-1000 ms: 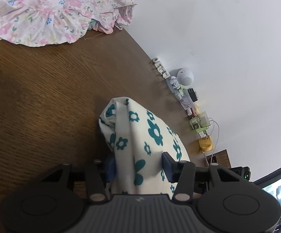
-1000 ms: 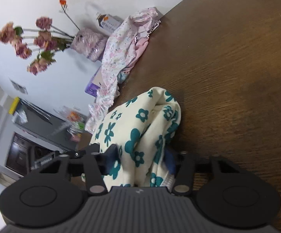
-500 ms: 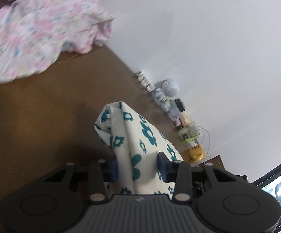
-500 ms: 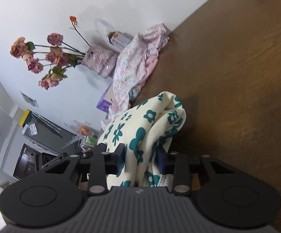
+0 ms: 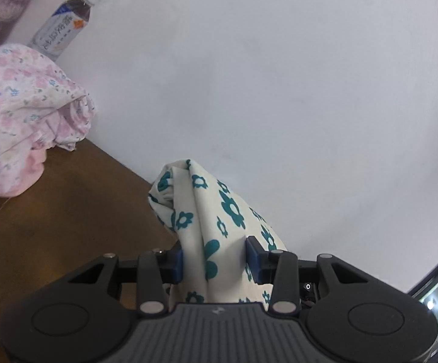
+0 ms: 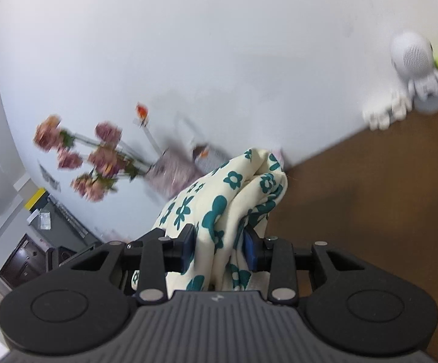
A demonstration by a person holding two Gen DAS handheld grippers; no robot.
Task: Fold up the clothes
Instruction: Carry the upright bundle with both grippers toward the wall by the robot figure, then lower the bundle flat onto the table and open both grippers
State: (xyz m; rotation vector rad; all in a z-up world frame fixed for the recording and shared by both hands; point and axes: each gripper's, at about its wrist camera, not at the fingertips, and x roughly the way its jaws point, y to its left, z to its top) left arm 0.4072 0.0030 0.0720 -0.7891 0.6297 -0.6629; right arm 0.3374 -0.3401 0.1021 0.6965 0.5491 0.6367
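Note:
A cream cloth with teal flowers [image 5: 206, 211] is bunched between the blue pads of my left gripper [image 5: 215, 260], which is shut on it and holds it above the brown wooden table [image 5: 52, 227]. My right gripper [image 6: 219, 249] is shut on another part of the same cloth [image 6: 234, 196], also lifted off the table [image 6: 370, 211]. Both cameras point mostly at the white wall. How the cloth hangs below the grippers is hidden.
A pink floral garment [image 5: 22, 115] lies heaped at the table's back left, with a drink bottle [image 5: 64, 24] behind it. A vase of pink flowers [image 6: 97, 157] stands by the wall. A small white robot figure [image 6: 415, 60] and small items stand at the table's far edge.
Both grippers have risen and tilted up with the cloth. The table has dropped low in both views and the wall now fills most of them.

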